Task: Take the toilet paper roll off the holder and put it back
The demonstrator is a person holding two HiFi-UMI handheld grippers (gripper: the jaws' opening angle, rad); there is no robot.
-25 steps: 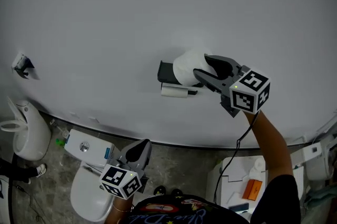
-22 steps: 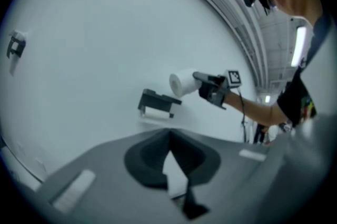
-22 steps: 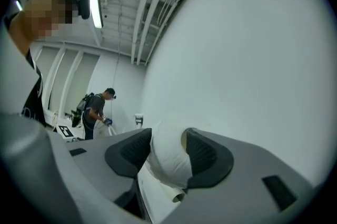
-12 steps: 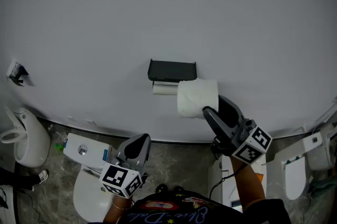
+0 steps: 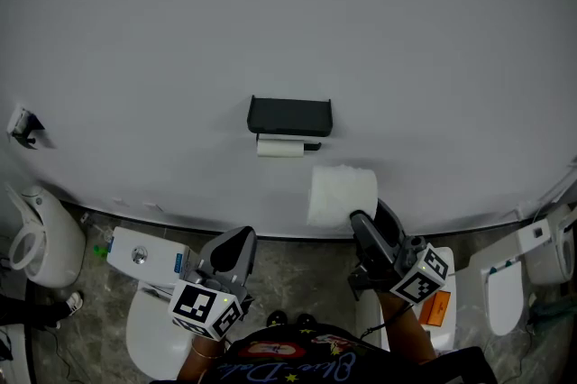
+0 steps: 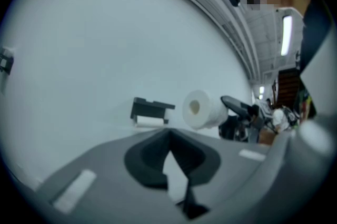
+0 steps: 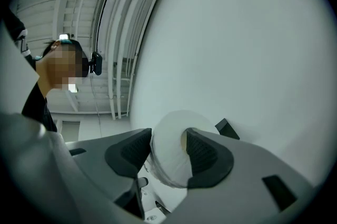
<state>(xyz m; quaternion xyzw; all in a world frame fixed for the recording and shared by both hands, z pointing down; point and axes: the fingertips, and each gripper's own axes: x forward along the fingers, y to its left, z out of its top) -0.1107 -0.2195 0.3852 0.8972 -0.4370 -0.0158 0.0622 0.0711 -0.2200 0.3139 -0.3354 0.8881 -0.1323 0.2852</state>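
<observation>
One roll [image 5: 341,193] in right tool [image 5: 371,216] — apart from holder [image 5: 289,115], toilet [image 5: 144,258] nearby

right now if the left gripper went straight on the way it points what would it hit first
The left gripper would probably meet the white wall, close by the black holder; nothing stands between. Depth is unclear, so the holder itself is possible.

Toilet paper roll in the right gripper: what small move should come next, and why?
Probably raise the right gripper up and to the left, toward the holder. It is shut on the toilet paper roll, which hangs off the holder, below it and to its right. The holder's white bar is bare, so the roll looks ready to go on.
</observation>
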